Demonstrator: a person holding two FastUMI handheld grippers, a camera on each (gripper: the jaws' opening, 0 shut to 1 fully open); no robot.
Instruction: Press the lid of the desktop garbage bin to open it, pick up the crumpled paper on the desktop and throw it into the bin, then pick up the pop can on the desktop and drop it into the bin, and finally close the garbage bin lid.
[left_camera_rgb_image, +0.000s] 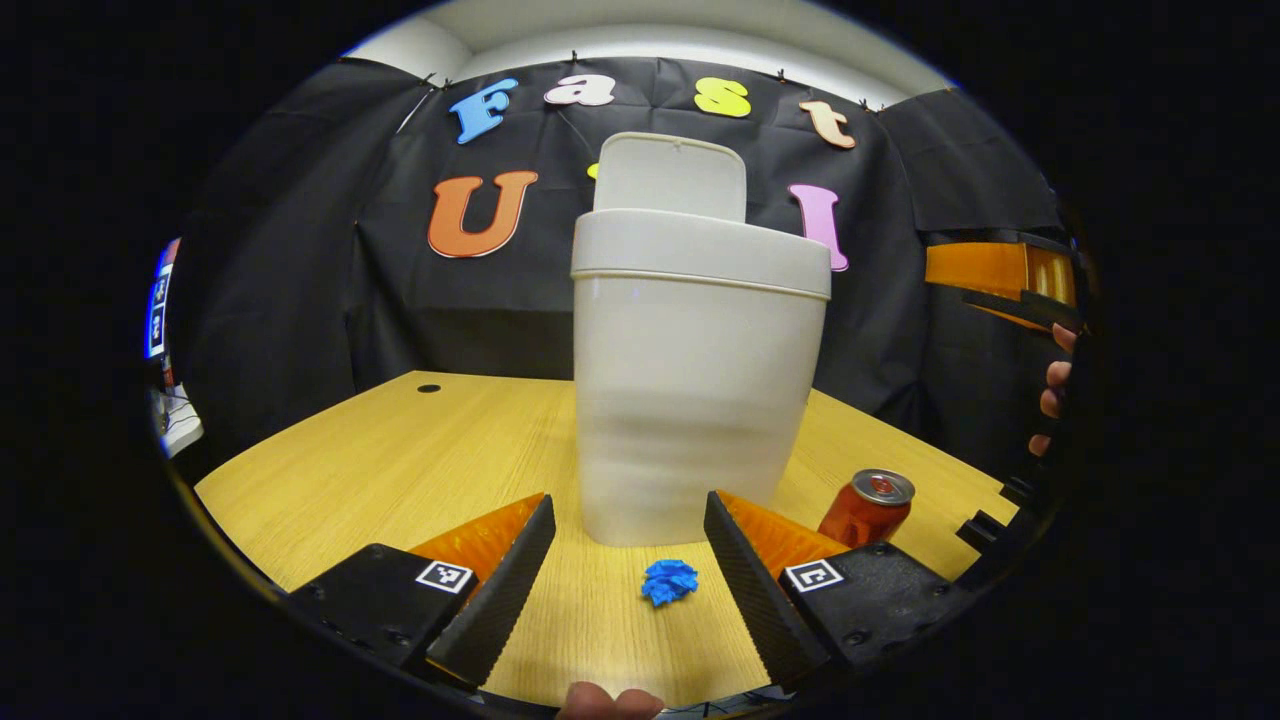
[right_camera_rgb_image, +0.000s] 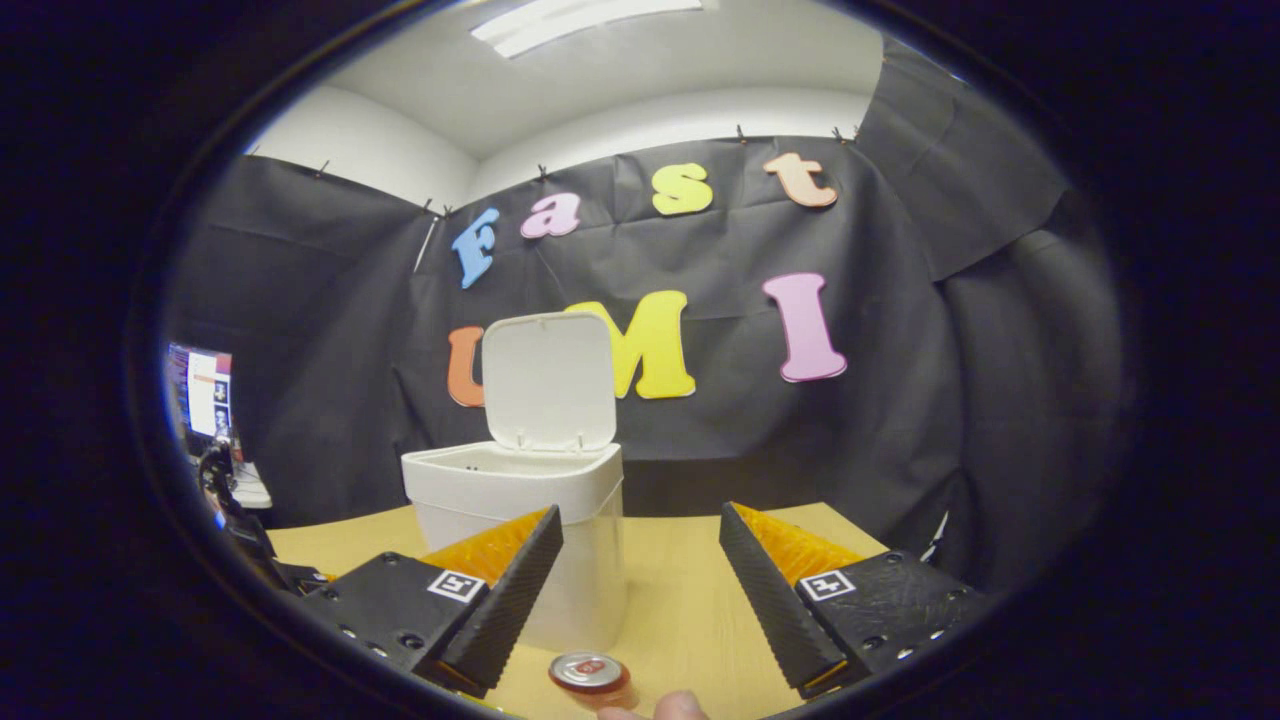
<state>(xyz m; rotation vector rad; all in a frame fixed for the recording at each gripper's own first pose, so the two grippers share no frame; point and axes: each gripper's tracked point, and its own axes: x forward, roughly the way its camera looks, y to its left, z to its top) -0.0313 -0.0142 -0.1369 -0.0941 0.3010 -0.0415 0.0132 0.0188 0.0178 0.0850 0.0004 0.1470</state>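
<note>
With bin (left_camera_rgb_image: 700, 400) lid (left_camera_rgb_image: 670, 175) up, left gripper (left_camera_rgb_image: 628, 560) jaws spread, crumpled paper (left_camera_rgb_image: 669, 581) between them; right gripper (right_camera_rgb_image: 640, 575) jaws spread above pop can (right_camera_rgb_image: 589, 673).

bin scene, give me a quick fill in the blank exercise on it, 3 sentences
1. The lid of the bin stands ____.
2. The crumpled paper lying between the left tongs is ____ in colour.
3. The pop can stands upright on the ____, beside the bin.

Missing words: open; blue; table
</note>
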